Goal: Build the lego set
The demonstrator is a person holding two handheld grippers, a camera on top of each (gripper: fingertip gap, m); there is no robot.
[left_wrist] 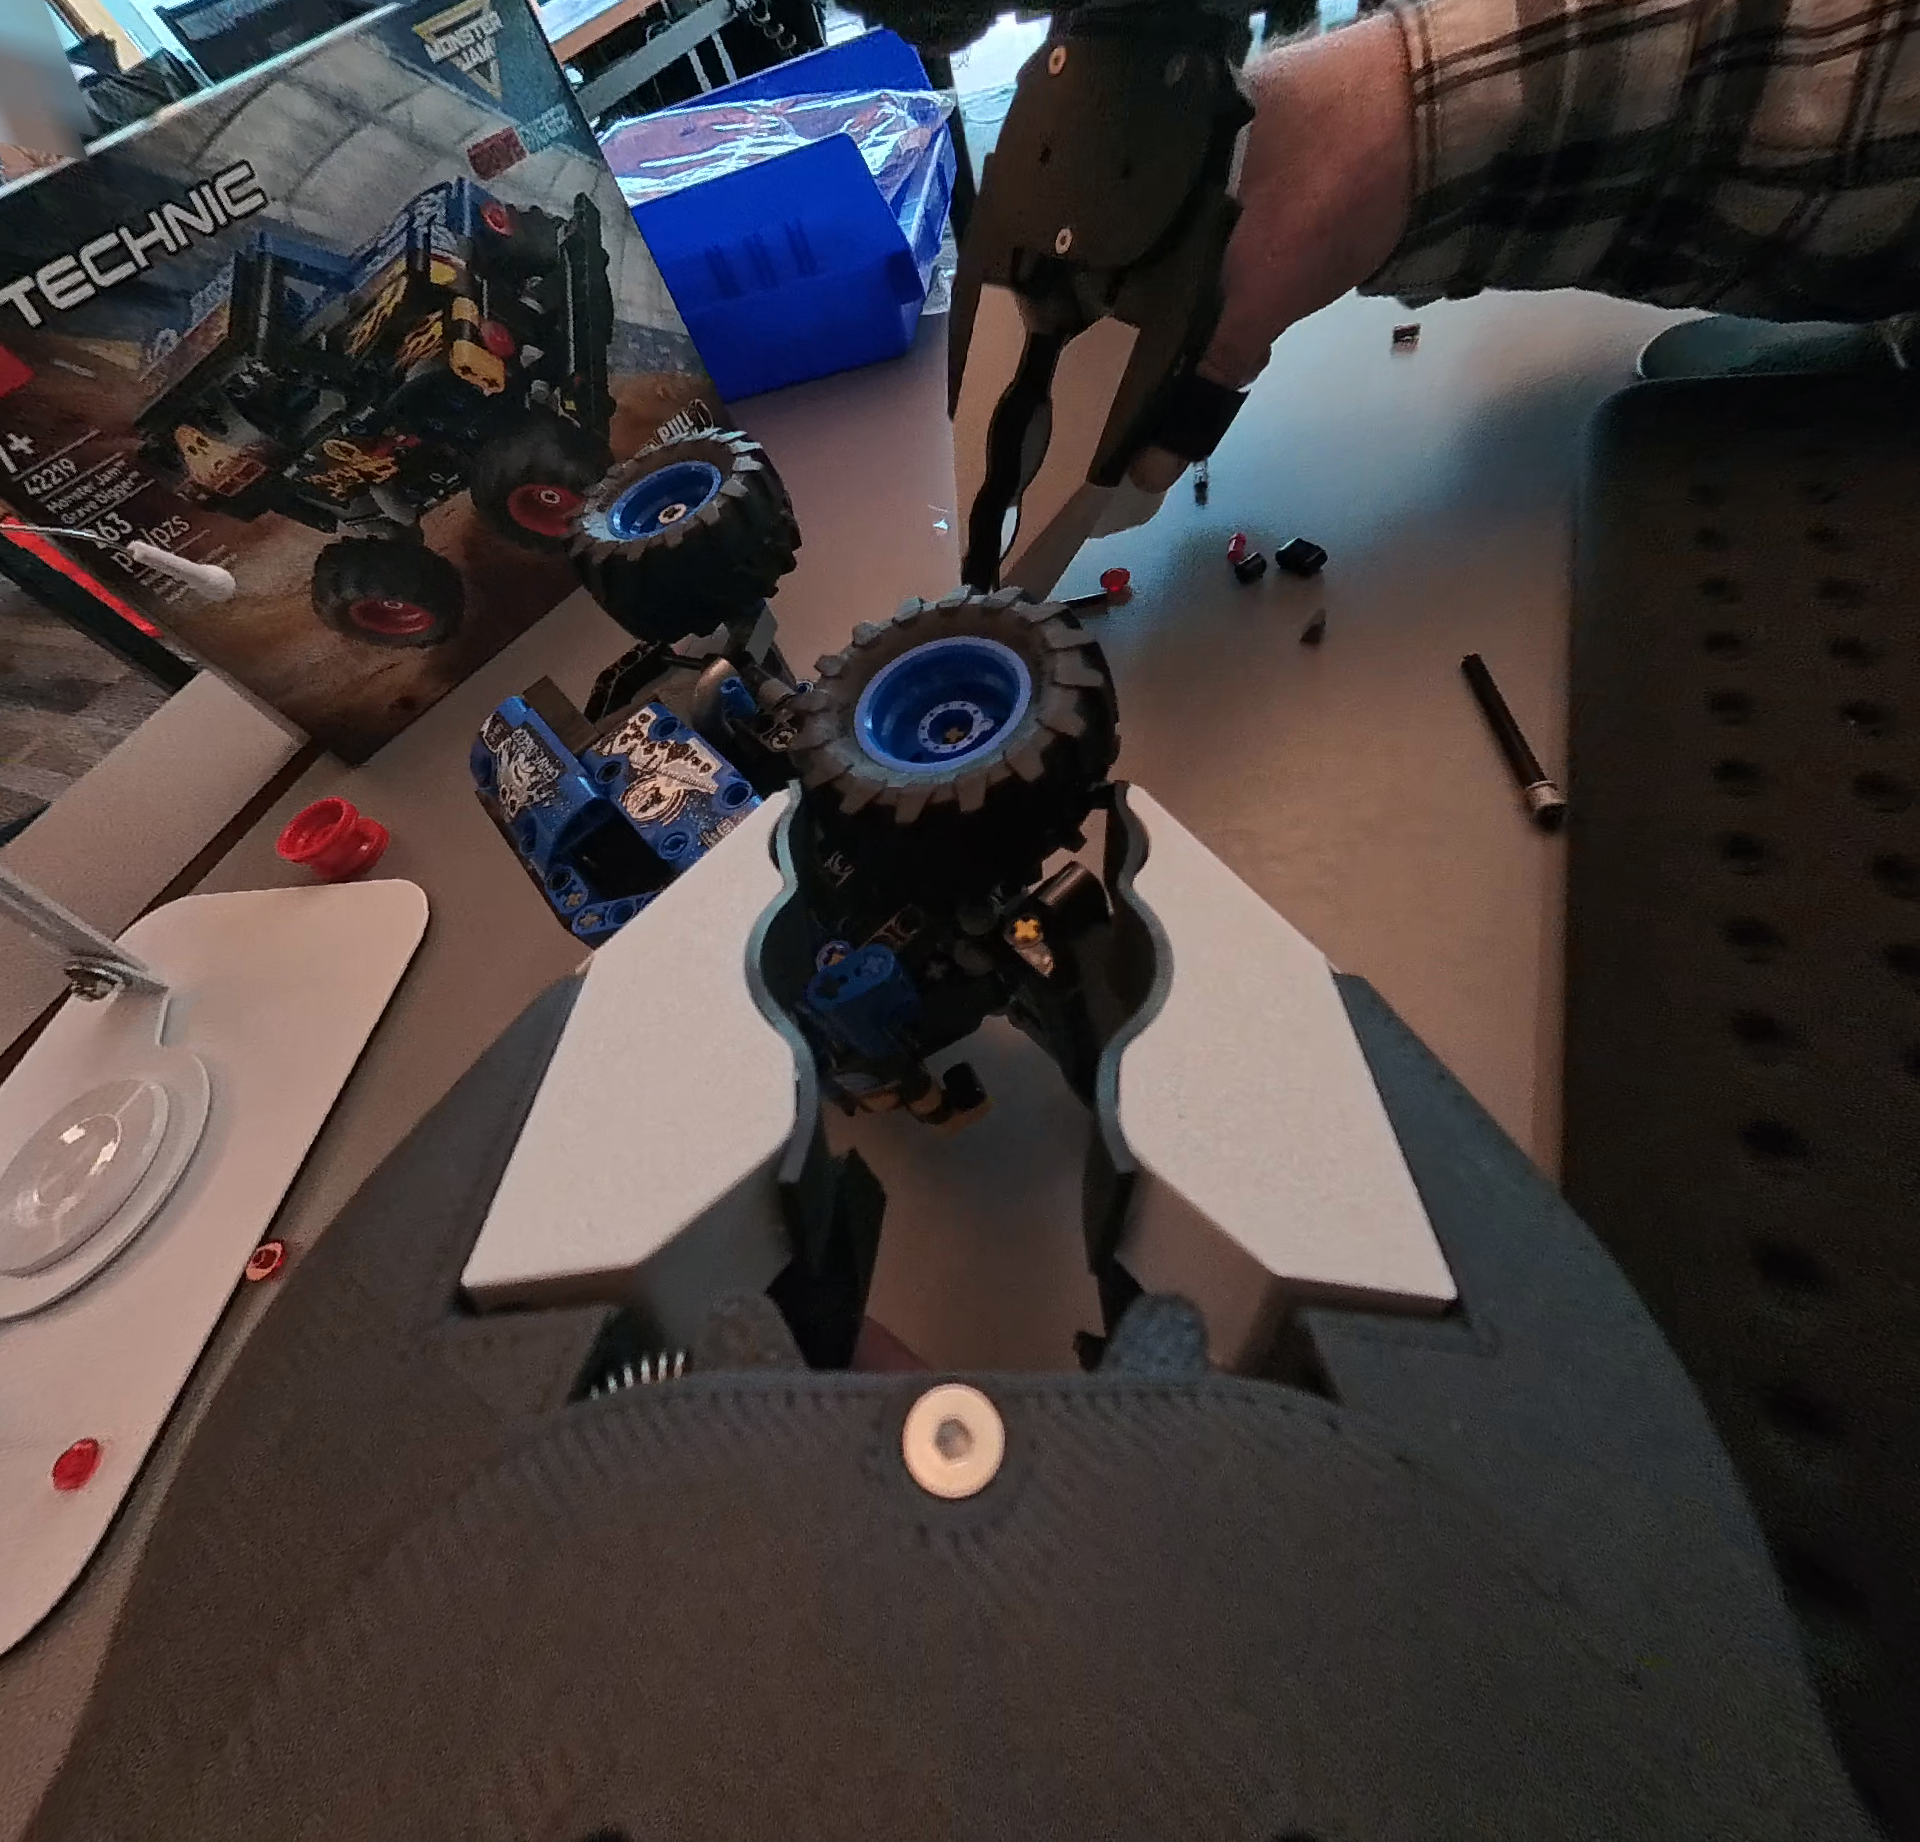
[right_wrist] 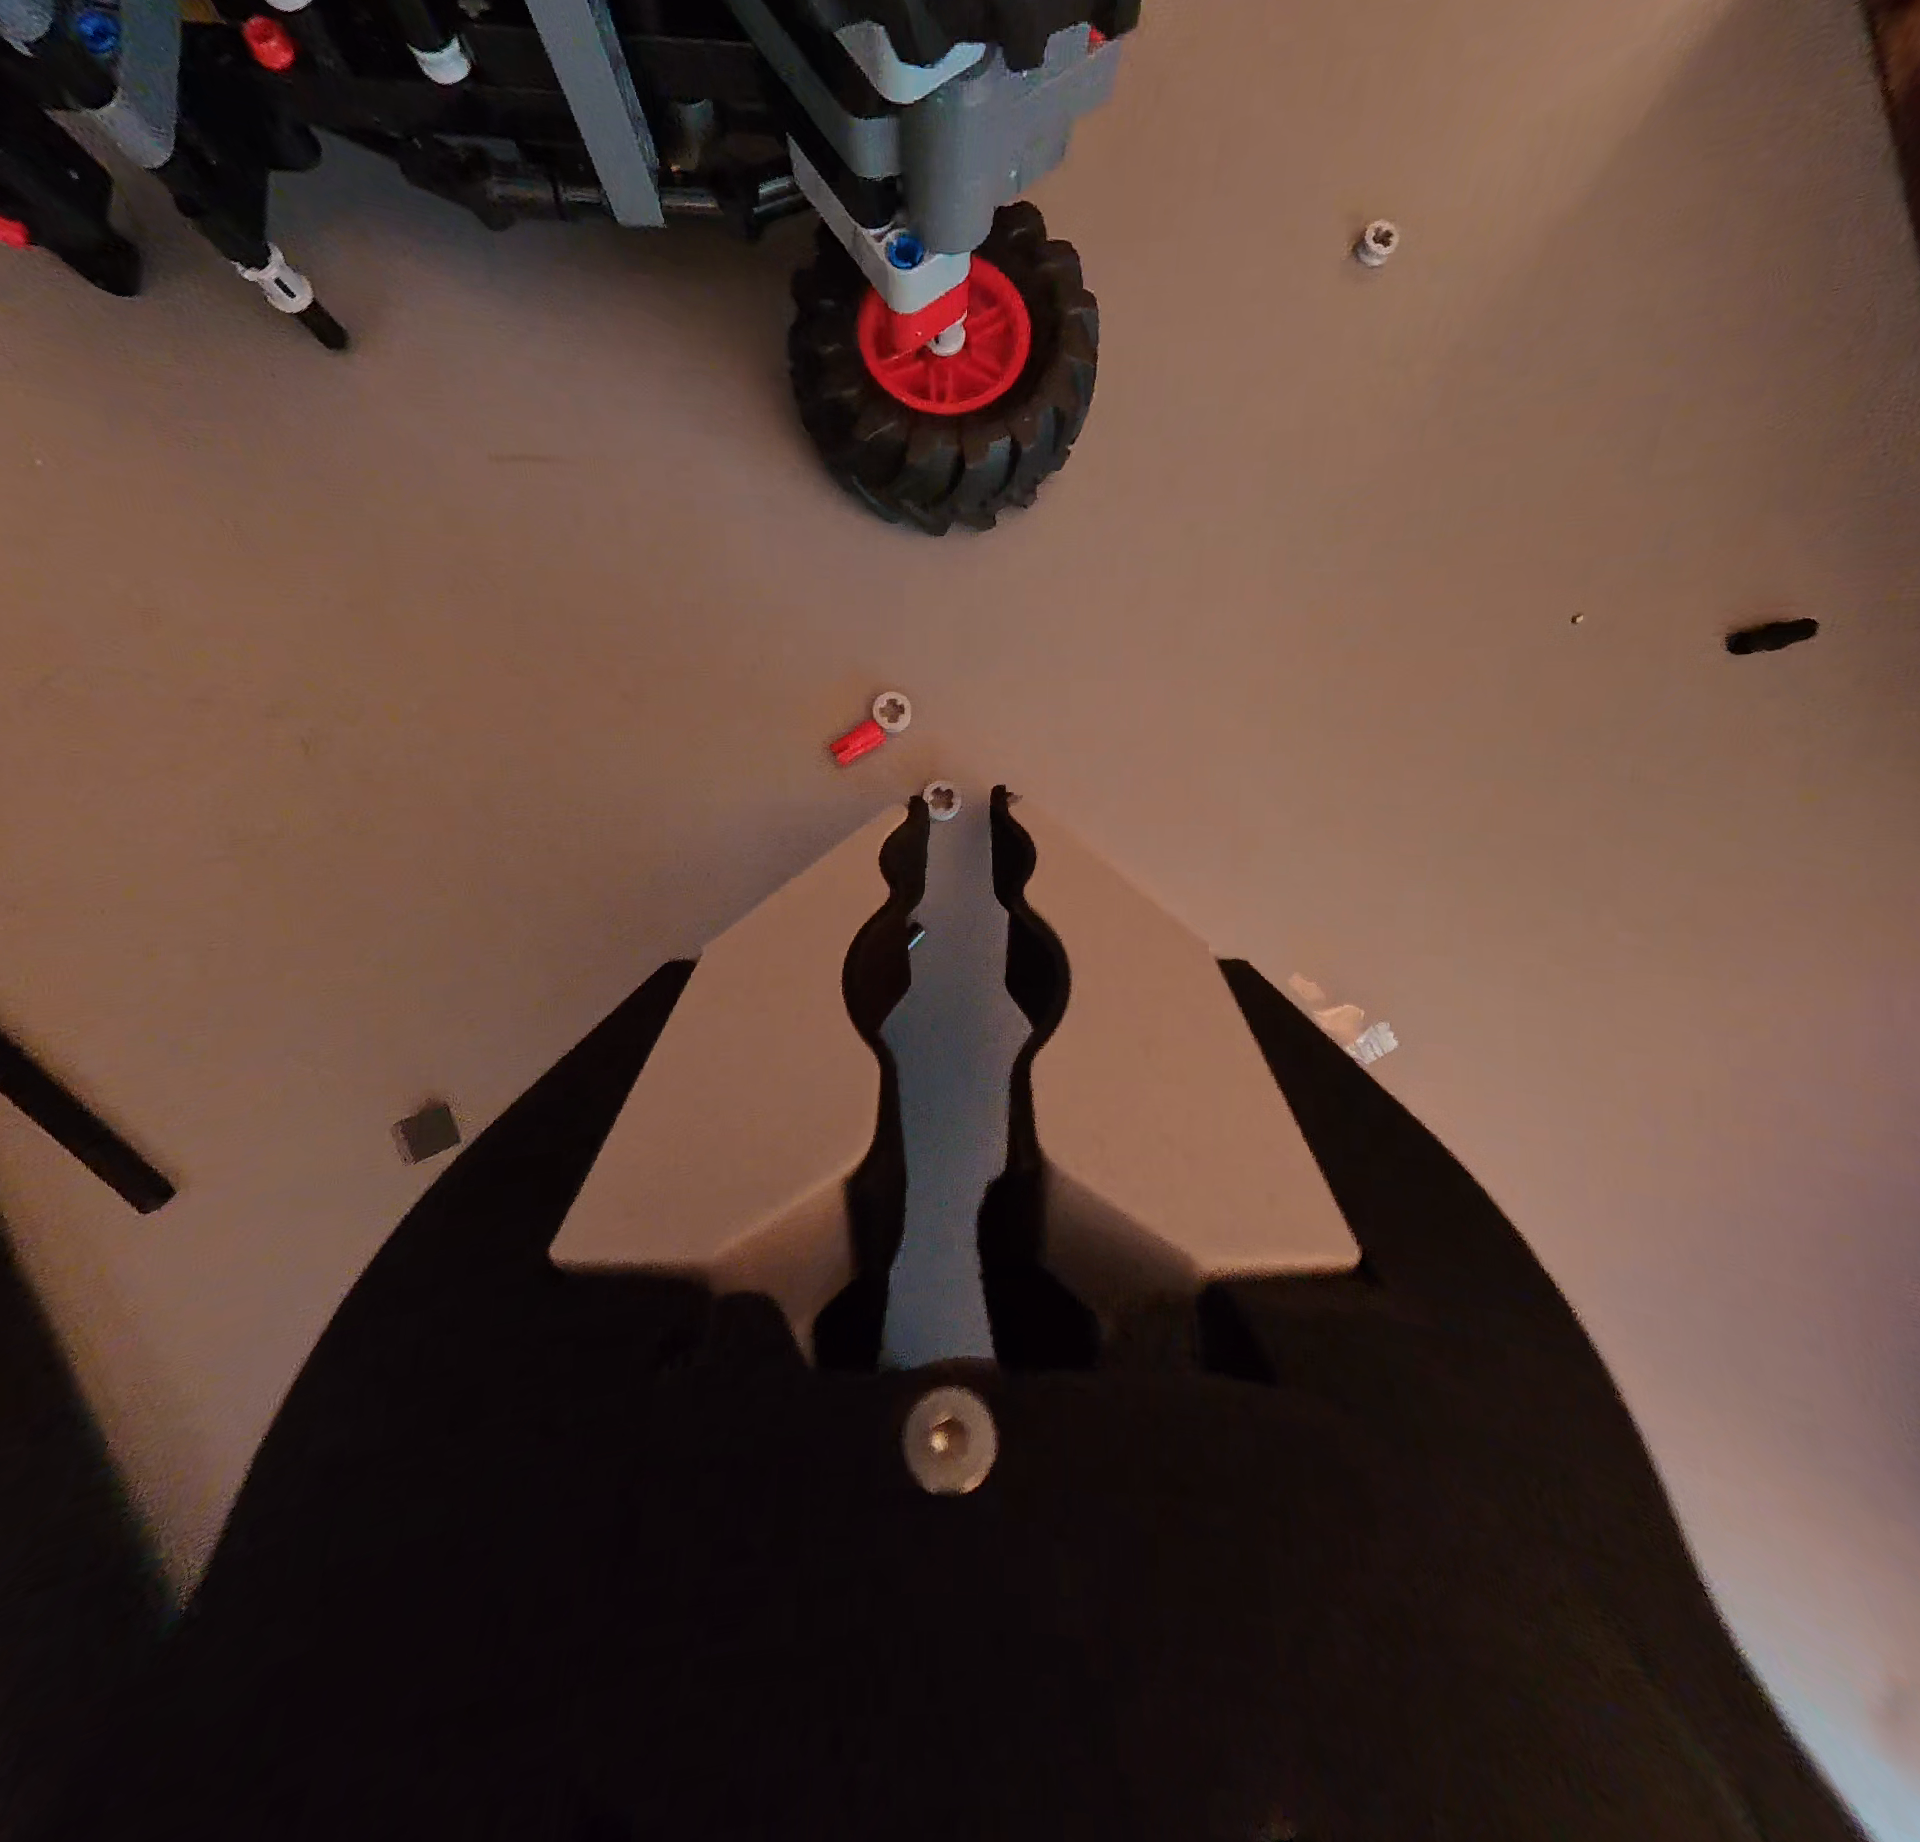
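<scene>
The build looks well along but not finished. The left gripper (left_wrist: 961, 971) has its fingers clamped on the black-and-blue frame of the truck (left_wrist: 914, 971), holding it up off the worktop (left_wrist: 1299, 753) so that one big tyre with a blue hub (left_wrist: 951, 717) faces the camera; a second blue-hubbed tyre (left_wrist: 675, 525) sits farther back on the same frame. A printed blue body panel (left_wrist: 613, 795) lies on the worktop just beside the model, seemingly not yet fitted, and a loose red hub (left_wrist: 332, 836) rests near the white base plate (left_wrist: 260, 1065) on the left. The set's box (left_wrist: 312, 338) stands behind, with a blue bin (left_wrist: 800, 244) beyond it. The right gripper (right_wrist: 961, 800) points down at the worktop with its fingers slightly apart around a small grey bush (right_wrist: 942, 800), not yet closed on it. Just ahead lie a red pin (right_wrist: 857, 741) touching another grey bush (right_wrist: 891, 711), and a third grey bush (right_wrist: 1377, 239) lies well apart to the right. In the right wrist view a tyre with a red hub (right_wrist: 943, 364) stands on the worktop; whether it is fixed to the truck is hard to tell from this angle. Small black pieces and a long black axle (left_wrist: 1512, 743) are still loose too, so fitting of small parts and body panels probably remains.
</scene>
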